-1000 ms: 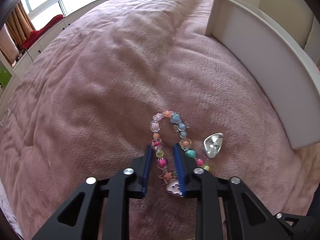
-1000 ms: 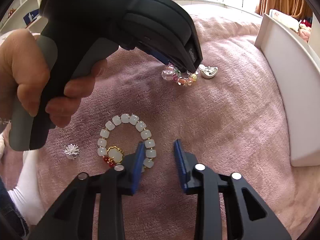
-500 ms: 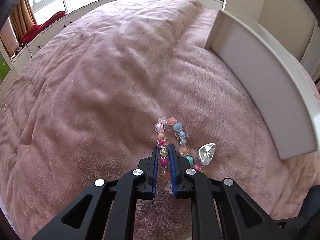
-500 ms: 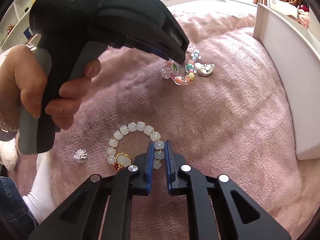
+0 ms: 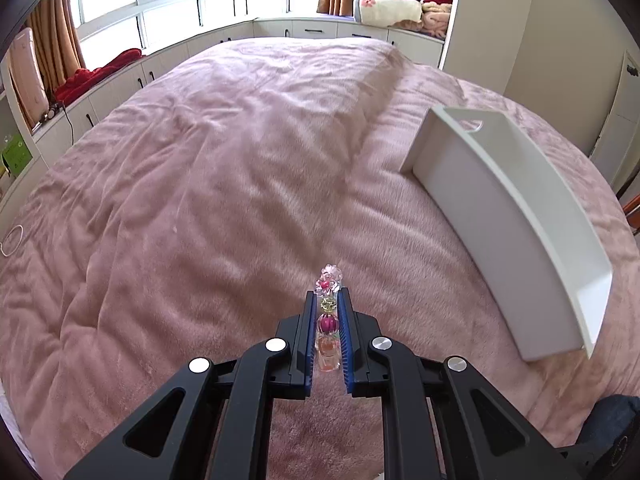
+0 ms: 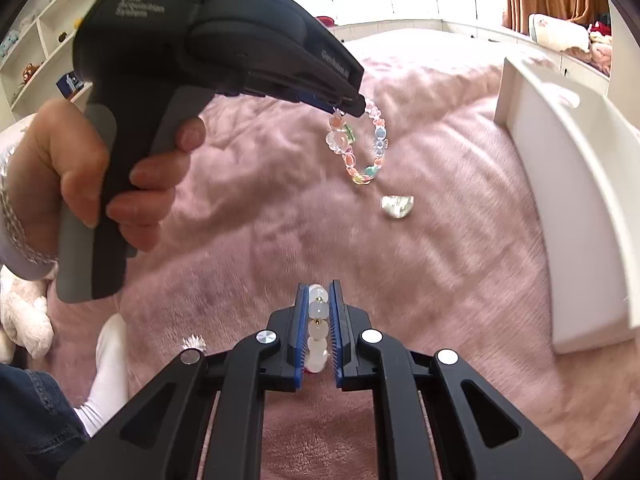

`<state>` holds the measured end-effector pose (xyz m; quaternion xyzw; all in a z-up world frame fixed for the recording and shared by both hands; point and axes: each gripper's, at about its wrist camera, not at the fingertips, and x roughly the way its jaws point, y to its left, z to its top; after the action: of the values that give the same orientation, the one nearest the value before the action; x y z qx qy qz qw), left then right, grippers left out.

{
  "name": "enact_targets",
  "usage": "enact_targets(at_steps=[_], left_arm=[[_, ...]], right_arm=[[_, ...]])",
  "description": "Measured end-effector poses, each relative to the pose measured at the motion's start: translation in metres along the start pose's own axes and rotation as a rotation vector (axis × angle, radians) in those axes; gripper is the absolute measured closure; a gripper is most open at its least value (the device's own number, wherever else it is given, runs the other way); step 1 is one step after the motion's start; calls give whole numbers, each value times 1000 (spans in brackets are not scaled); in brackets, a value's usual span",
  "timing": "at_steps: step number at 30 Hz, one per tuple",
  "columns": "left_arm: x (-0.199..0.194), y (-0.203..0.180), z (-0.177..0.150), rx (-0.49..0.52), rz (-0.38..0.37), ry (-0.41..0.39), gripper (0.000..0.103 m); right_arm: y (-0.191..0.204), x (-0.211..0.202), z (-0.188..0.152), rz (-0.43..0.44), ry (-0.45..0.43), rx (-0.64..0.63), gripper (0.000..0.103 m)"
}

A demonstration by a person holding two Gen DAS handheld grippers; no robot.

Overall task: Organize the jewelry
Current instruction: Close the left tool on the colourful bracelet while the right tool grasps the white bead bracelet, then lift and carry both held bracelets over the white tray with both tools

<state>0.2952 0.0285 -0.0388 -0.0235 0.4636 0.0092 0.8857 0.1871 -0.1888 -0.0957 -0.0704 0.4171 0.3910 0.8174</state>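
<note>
My left gripper (image 5: 328, 300) is shut on the colourful bead bracelet (image 5: 329, 312) and holds it above the pink blanket. In the right wrist view the bracelet (image 6: 360, 144) hangs from the left gripper (image 6: 352, 108). My right gripper (image 6: 318, 292) is shut on the white bead bracelet (image 6: 318, 324), lifted off the blanket. A silver heart-shaped piece (image 6: 396, 207) lies on the blanket below the hanging bracelet. A small silver flower piece (image 6: 194, 342) lies at the lower left.
A white open tray (image 5: 516, 216) stands on the bed to the right; it also shows in the right wrist view (image 6: 572, 184). The pink blanket (image 5: 220, 200) covers the bed. A thin ring (image 5: 12, 236) lies at the far left edge.
Both grippers closed on their bracelets and lifted them off the blanket. The silver heart stayed on the bed.
</note>
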Motion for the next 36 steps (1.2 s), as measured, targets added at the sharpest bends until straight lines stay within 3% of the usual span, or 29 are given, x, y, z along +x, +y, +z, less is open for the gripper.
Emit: enact_targets(at_steps=[6,19,36], left_arm=[[-16,-10,17,3,-2,-53,87],[-29,-43,42,34,-5,-91,87],[-33,-140,91,93,-78,-146,87]], right_arm=[[-4,-23,21,-10,-48,10,92],[-22,-85,51,-67,-170,-5,92],[-93,-150,66,-205,-283,59,92]])
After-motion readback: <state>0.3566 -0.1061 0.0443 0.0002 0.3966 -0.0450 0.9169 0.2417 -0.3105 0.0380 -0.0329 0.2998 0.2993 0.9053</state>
